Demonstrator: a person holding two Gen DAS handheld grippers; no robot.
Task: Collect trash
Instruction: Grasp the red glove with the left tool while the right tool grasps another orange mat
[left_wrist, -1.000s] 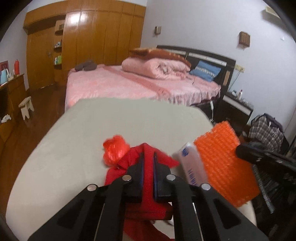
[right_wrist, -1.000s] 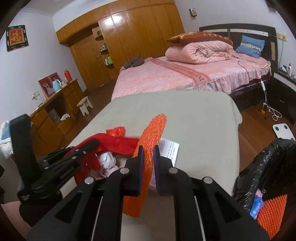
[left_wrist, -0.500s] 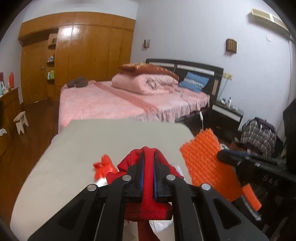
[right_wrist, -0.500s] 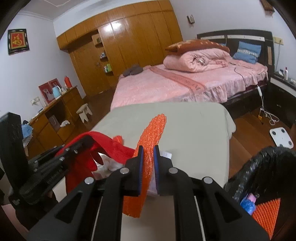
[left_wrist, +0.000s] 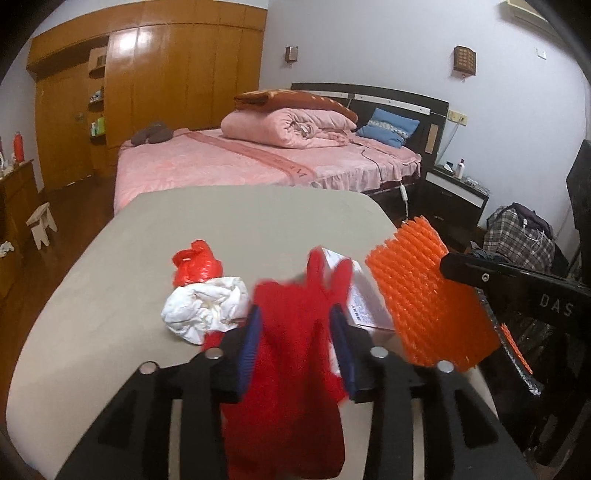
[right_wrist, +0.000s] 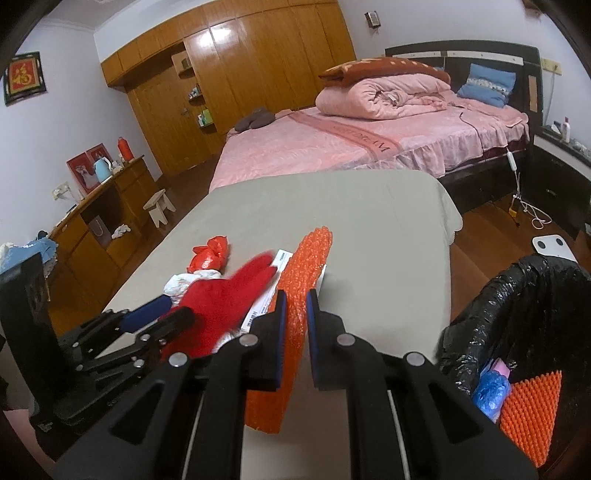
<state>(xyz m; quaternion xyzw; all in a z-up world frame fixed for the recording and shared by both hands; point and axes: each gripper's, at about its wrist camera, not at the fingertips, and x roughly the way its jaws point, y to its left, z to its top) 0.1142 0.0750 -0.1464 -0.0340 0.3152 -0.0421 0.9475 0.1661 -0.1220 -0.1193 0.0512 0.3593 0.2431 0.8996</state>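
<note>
My left gripper stands open with a red glove hanging loose between its fingers; the glove is blurred. My right gripper is shut on an orange spiky foam sheet, which also shows at the right of the left wrist view. On the grey table lie a red plastic bag, a crumpled white tissue and a white printed paper. A bin with a black liner stands to my right, holding trash.
A pink bed stands behind the table. A wooden wardrobe fills the back wall. A low wooden cabinet and a small stool are on the left. A plaid bag sits on the floor at right.
My left gripper has opened, and the red glove is slipping between its fingers. The tissue and paper beneath have come into view. The right gripper keeps hold of the orange sheet.
</note>
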